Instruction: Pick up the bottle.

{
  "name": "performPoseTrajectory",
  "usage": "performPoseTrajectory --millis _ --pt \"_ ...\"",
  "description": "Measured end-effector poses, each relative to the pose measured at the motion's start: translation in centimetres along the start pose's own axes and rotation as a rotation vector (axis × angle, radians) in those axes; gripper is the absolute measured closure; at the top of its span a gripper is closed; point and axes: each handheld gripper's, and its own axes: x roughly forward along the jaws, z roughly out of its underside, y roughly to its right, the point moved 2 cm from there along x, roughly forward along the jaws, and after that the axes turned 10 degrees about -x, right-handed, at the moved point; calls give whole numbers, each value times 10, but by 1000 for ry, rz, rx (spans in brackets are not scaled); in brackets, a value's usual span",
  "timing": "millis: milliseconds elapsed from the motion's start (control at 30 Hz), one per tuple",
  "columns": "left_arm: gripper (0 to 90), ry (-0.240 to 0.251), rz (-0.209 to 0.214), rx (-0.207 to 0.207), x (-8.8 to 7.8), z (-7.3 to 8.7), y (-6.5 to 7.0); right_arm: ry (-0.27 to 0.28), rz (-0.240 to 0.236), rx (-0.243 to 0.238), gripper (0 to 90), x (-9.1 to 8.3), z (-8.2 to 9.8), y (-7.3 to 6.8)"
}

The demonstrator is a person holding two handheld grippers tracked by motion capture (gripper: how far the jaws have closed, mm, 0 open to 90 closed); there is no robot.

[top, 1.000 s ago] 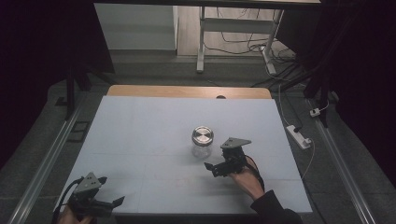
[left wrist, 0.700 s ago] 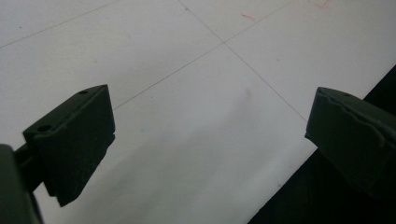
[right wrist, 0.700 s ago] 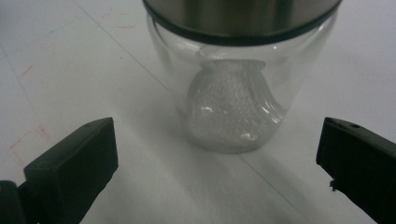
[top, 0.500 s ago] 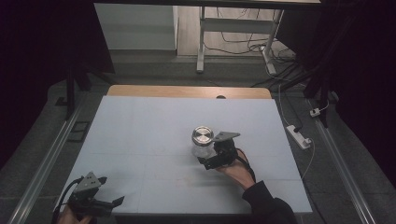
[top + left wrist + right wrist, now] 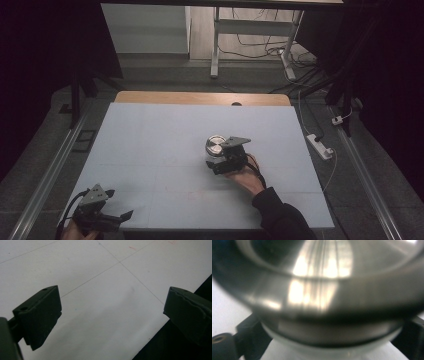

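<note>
Worktop [image 5: 150, 150]: pale blue-white sheet with faint grid lines; wooden strip along the far edge.
Jar [image 5: 215, 146]: metal-lidded, upright, right of the worktop's centre.
Right gripper [image 5: 218, 162]: just beside the jar on its near side. In the right gripper view the black fingers [image 5: 249, 330] stand on either side of the jar [image 5: 324, 290], below its lid; contact cannot be judged.
Left gripper [image 5: 117, 212]: at the near left corner, fingers [image 5: 40, 315] spread wide, holding nothing, above bare worktop [image 5: 100, 302].
</note>
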Motion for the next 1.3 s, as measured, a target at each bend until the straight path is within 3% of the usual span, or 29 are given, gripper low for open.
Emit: performPoseTrajectory --millis 200,600,933,1300 --pt "23 -1 2 0 0 0 0 17 5 -59 147 0 -1 -1" --pt "27 2 9 -5 0 0 -1 2 29 -85 152 -3 -4 -3" --pt "29 3 12 -5 0 0 -1 21 13 -55 151 -15 -10 -6" --pt "30 3 13 -10 0 0 -1 55 -11 -55 152 -31 -17 -15"
